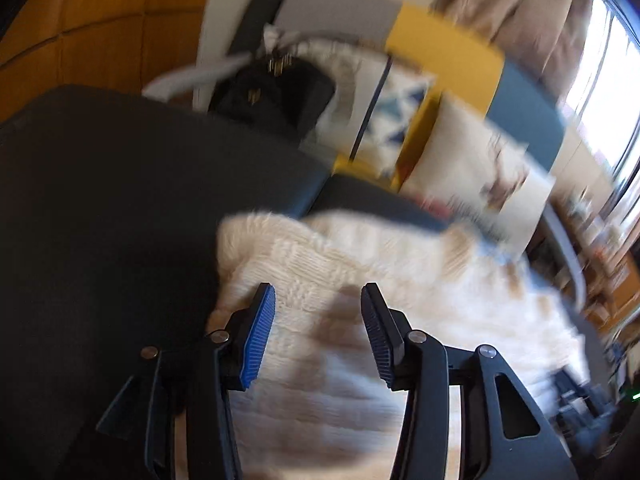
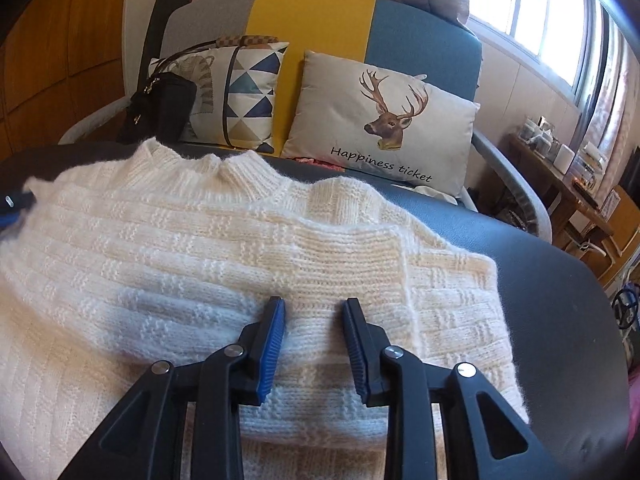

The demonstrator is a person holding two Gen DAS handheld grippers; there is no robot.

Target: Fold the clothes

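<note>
Tools released above a cream sweater spread on the dark worktop.

Right tool (image 2: 313, 320) is held parted, nothing gripped, over a folded-in sleeve of the sweater (image 2: 160, 248); left tool (image 1: 318, 312) is likewise parted above its blurred edge. Beyond the worktop (image 2: 540, 280), a deer cushion (image 2: 384, 120) is seen.

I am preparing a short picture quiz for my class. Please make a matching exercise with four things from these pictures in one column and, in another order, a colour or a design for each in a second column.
Things:
1. sweater
2. right-hand cushion
3. left-hand cushion
4. handbag

Descriptions:
A. black
B. deer head and the words "Happiness ticket"
C. cream white knit
D. blue and grey triangles

Pairs: 1-C, 2-B, 3-D, 4-A
</note>
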